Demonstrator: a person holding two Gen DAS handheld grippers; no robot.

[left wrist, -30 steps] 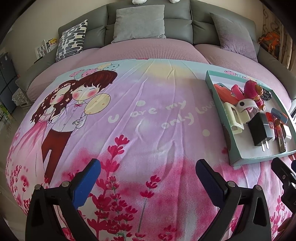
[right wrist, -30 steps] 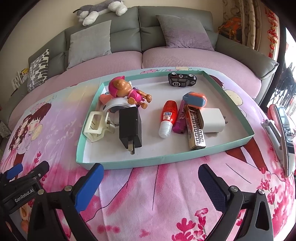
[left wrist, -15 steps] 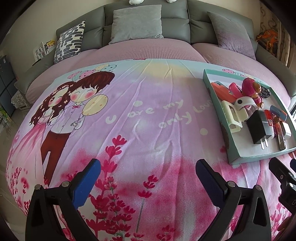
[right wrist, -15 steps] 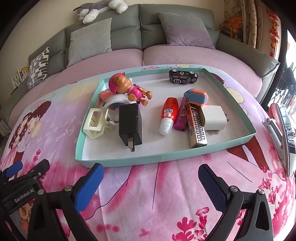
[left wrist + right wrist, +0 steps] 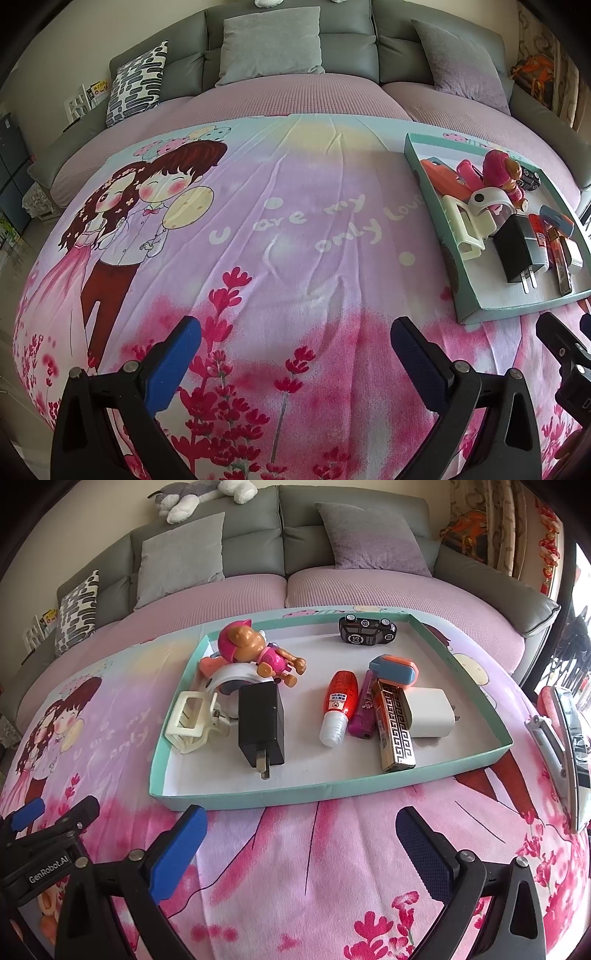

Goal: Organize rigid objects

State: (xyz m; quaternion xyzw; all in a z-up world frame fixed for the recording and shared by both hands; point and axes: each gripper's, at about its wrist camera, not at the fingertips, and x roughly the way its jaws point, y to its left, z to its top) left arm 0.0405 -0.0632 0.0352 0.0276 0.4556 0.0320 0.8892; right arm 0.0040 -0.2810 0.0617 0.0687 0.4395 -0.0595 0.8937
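Chargers, lighters etc. sit in teal tray (image 5: pixel 325 789) on our blanket (image 5: pixel 295 236). Black charger (image 5: pixel 260 724) lies lengthwise, prongs toward us. Left gripper (image 5: pixel 295 363) & right gripper (image 5: pixel 301 853): both spread wide, empty.

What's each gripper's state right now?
Left gripper: open, empty, over the blanket.
Right gripper: open, empty, short of the tray.

The black left gripper with blue pads (image 5: pixel 295 354) and the matching black right gripper (image 5: pixel 301 843) are both hovering side by side, jaws spread wide, gripping nothing.
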